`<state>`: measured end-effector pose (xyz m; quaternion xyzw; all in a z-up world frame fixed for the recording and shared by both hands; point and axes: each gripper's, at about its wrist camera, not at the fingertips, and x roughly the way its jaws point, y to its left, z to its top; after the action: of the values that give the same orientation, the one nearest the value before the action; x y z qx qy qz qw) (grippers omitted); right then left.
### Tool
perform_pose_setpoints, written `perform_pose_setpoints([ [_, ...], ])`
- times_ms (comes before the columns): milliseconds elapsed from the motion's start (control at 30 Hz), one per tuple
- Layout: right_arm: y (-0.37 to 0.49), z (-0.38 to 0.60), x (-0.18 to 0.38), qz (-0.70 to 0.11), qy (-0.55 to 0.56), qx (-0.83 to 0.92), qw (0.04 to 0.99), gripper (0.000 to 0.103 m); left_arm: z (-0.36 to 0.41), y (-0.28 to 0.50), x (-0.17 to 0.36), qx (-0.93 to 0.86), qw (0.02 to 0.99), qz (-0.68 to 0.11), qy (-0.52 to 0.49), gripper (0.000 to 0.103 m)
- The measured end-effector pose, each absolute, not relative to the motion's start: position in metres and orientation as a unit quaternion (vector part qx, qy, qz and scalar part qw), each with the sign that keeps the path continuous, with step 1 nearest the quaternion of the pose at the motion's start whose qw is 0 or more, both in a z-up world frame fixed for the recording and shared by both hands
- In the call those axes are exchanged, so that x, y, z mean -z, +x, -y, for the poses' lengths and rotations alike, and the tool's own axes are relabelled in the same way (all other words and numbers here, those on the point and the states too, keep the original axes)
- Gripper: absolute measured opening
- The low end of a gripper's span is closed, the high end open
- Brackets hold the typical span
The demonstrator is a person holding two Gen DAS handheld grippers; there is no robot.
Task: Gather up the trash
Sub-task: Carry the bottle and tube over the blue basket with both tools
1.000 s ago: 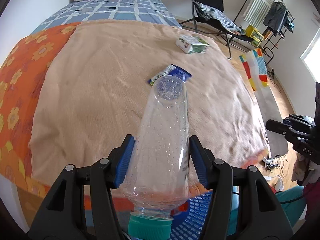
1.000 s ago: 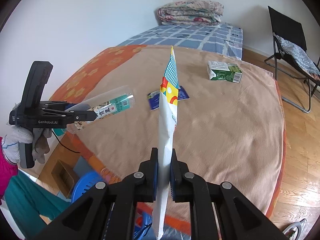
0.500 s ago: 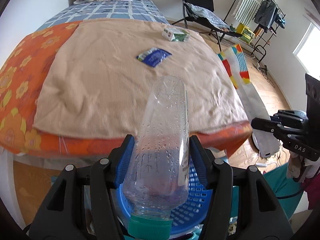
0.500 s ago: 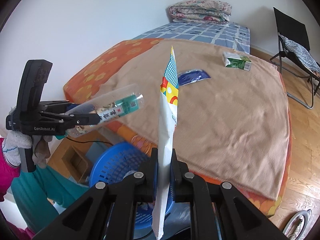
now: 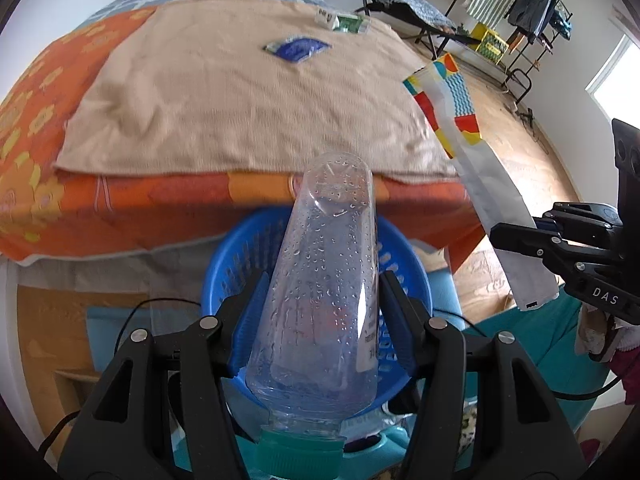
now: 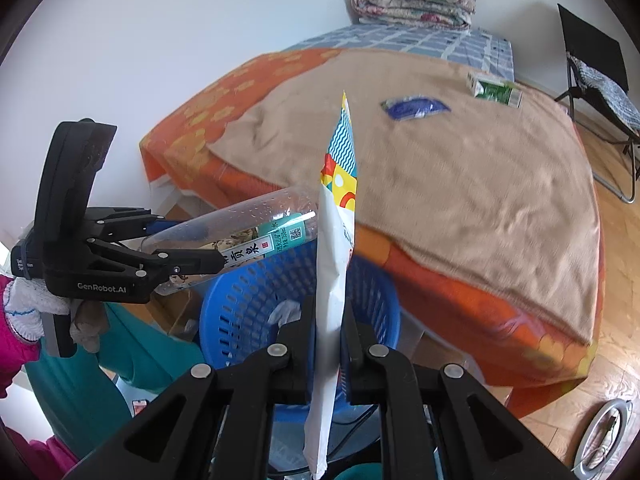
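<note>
My left gripper (image 5: 320,304) is shut on a clear plastic bottle (image 5: 324,280) with a green cap, held over the blue basket (image 5: 224,264). From the right wrist view the bottle (image 6: 240,232) lies nearly level above the basket (image 6: 248,292). My right gripper (image 6: 326,320) is shut on a colourful snack wrapper (image 6: 338,208), held upright over the basket's near rim. The wrapper also shows in the left wrist view (image 5: 460,120). On the bed lie a blue packet (image 6: 414,107) and a green carton (image 6: 494,90).
The bed with a tan blanket (image 5: 240,100) and orange flowered sheet (image 5: 40,128) stands behind the basket. A folding chair (image 6: 600,80) stands on the wooden floor at the right. A clothes rack (image 5: 520,12) stands at the back.
Both grippers have pulled back from the bed and dropped lower. The bottle and the wrapper now hang over the blue basket instead of the blanket.
</note>
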<state>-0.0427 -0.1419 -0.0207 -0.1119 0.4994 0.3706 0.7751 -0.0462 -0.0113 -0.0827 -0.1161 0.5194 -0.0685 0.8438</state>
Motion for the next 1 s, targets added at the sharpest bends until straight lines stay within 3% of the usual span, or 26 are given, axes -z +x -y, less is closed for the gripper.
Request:
perform_pose_setpoints([
  [1000, -0.062, 0.123, 0.086, -0.575, -0.136, -0.384, 0.71, 0.008, 0.033, -0.062, 0.15, 0.066, 0.79, -0.605, -0.082, 0.058],
])
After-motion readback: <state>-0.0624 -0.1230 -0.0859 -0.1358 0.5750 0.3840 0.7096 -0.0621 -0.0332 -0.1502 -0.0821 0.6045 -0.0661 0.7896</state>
